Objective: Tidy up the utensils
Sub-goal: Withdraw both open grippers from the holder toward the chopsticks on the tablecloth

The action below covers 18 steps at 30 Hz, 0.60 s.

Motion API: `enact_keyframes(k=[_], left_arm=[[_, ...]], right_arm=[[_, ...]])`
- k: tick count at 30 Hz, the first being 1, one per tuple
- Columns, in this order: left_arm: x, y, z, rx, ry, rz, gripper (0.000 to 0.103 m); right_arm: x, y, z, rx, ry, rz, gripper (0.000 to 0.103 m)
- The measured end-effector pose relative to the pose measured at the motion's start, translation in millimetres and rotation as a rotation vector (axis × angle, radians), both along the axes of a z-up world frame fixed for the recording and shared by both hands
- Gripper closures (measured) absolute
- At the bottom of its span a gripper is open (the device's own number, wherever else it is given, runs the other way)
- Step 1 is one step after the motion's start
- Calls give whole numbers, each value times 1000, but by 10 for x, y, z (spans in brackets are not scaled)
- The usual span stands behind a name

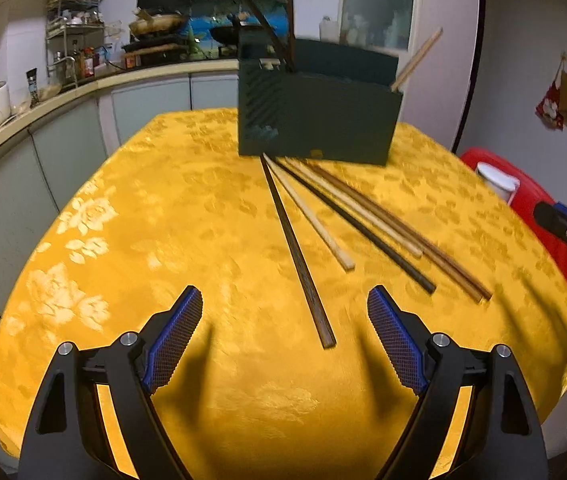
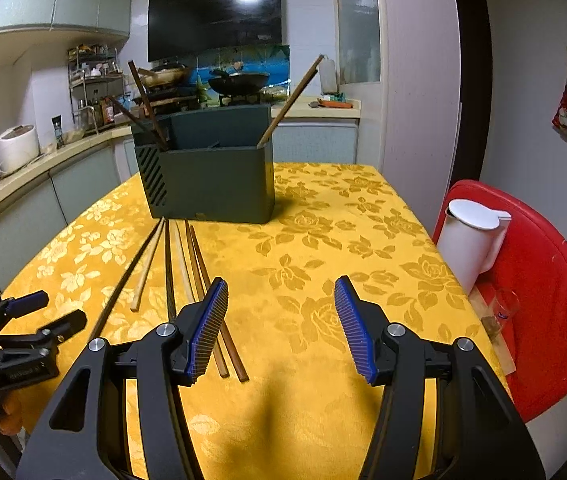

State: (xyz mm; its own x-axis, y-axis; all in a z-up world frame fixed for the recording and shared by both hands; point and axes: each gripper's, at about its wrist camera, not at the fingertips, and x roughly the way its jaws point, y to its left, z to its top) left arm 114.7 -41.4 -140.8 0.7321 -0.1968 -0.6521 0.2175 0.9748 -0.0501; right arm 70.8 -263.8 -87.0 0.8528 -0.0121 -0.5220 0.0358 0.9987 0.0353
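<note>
A dark green utensil holder stands at the far side of the yellow tablecloth, with three chopsticks standing in it. It also shows in the right wrist view. Several loose chopsticks lie fanned out in front of it, also seen in the right wrist view. My left gripper is open and empty above the cloth, with the near end of a dark chopstick between its fingers. My right gripper is open and empty, just right of the chopsticks. The left gripper shows at the left in the right wrist view.
A white jug stands on a red stool at the table's right edge, with a small glass beside it. A kitchen counter with a rice cooker runs along the left and back.
</note>
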Motion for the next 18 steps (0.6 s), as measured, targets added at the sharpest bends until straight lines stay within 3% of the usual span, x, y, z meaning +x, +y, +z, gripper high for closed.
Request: enact_keyframes(k=[4, 8, 12, 18], left_arm=[[72, -40, -85, 7, 33, 11, 24], [130, -33, -143, 19, 71, 27, 40], [120, -43, -157, 83, 56, 38, 49], [122, 97, -141, 75, 59, 63, 54]], right_arm=[[36, -23, -77, 3, 20, -3, 49], [84, -74, -179, 13, 49, -1, 49], [132, -95, -275, 5, 82, 5, 49], [159, -17, -423, -17, 130, 60, 49]])
